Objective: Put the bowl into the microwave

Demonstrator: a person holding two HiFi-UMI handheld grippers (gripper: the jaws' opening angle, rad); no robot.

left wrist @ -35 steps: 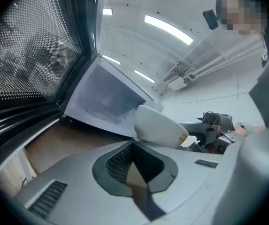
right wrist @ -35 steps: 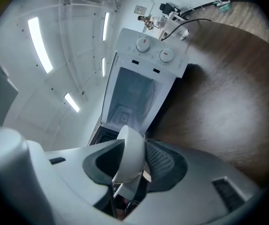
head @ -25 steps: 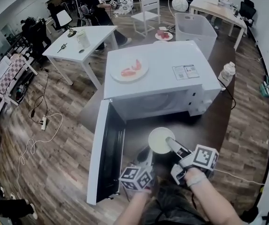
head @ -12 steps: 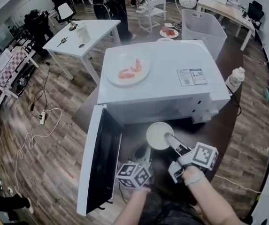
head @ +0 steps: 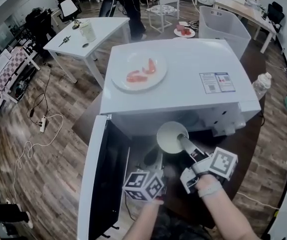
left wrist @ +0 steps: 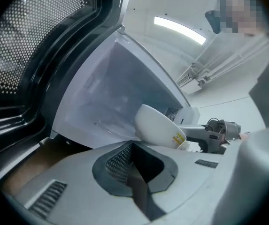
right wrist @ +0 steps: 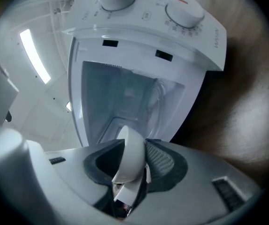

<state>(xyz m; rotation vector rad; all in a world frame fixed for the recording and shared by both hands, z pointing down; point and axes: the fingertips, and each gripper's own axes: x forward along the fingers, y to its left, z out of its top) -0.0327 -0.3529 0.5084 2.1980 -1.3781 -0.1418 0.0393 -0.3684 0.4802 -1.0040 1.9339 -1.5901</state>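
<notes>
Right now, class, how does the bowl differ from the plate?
The bowl is deep and looks empty; the plate is shallow and carries red pieces. The bowl is gripped by its rim in the right gripper, before the open mouth of the microwave; the plate lies flat on the microwave's top, untouched. Both are white and round.

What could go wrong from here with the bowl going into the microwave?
1. The right gripper pinches the bowl at one spot on its rim only, so it may pivot or slip in the jaws.
2. The bowl is right at the opening of the microwave. Its far rim could clip the frame on the way in.
3. The left gripper, shut and empty, sits close to the open door and could knock it.
</notes>
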